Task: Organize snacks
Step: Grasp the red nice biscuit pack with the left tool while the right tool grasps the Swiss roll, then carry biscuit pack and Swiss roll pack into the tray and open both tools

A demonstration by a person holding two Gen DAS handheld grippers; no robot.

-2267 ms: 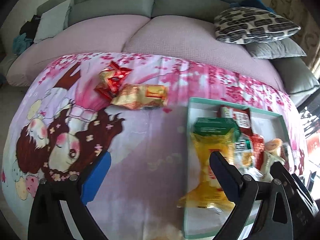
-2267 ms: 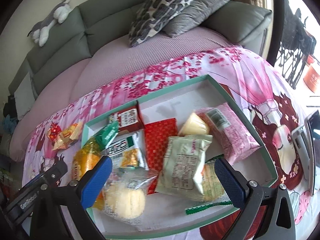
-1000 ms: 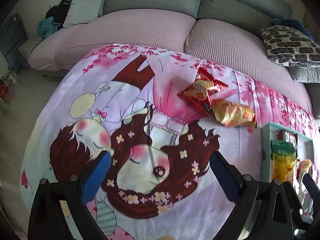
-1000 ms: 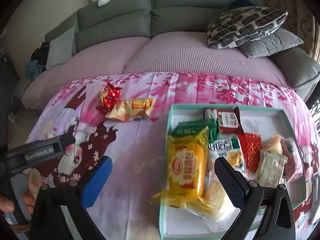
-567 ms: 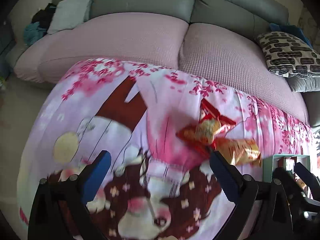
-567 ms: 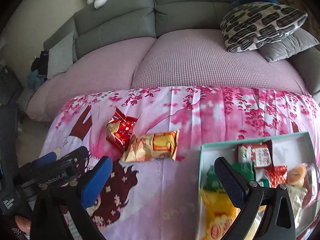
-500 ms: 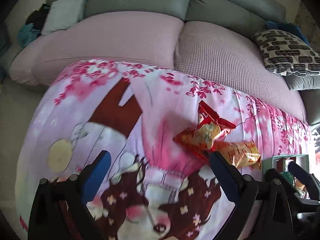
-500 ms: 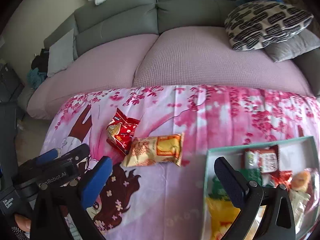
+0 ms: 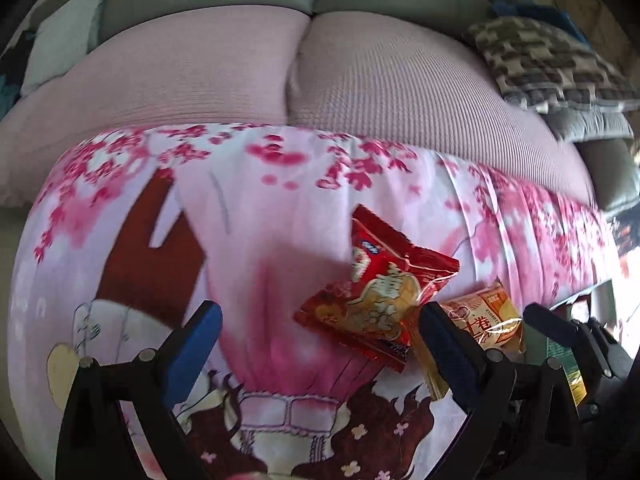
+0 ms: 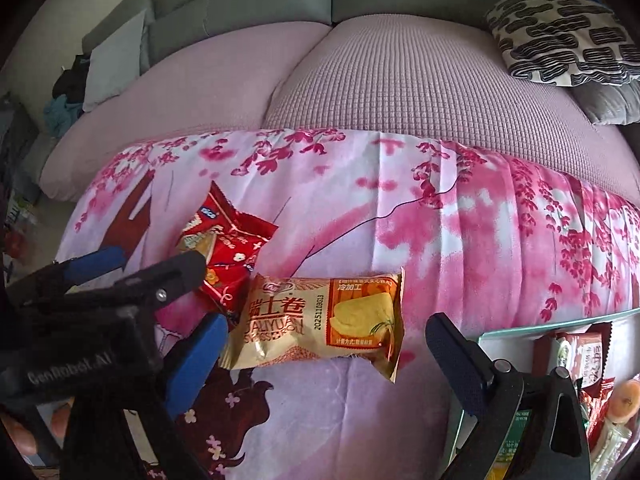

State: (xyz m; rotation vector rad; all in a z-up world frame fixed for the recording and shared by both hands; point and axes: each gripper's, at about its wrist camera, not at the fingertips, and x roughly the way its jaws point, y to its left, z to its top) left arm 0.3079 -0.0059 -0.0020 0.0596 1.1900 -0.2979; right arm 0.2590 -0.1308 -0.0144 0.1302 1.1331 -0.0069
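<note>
1. Pink-covered sofa fills the background, with a patterned cushion at its right end
2. Cherry-blossom cloth drapes the tabletop in front of the sofa
3. Teal-rimmed tray sits at the right edge of the tabletop, holding several snack packets
4. The left hand-held gripper and right hand-held gripper both stand released, jaws wide apart
5. The gold Swiss-roll packet lies flat on the cloth between the right jaws
6. The red snack packet touches its left end, beside the left gripper's right finger

Living room: sofa, cushions
</note>
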